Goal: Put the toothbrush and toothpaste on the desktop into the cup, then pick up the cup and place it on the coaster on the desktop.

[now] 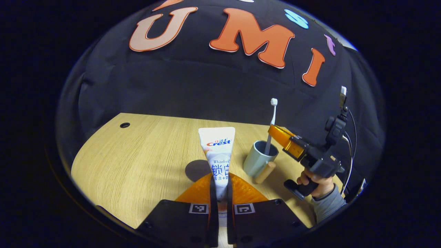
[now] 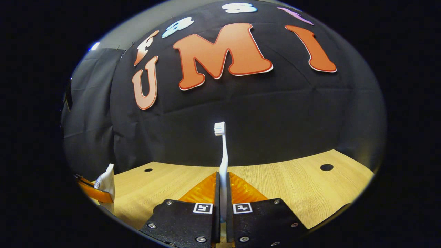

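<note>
Pale wood-grain bench (image 1: 137, 155) runs under both of your grippers, backed by the black cloth wall. On the left, your left gripper (image 1: 220, 193) has its jaws clenched on the toothpaste (image 1: 219, 155), held upright above the bench with its flat crimped end up. Further right stands the grey-green cup (image 1: 259, 159) with its wooden handle (image 1: 265, 172), and your right gripper (image 2: 223, 193) grips the white toothbrush (image 2: 223, 155) bristles-up, the brush's lower end dipping into the cup in the left gripper view.
</note>
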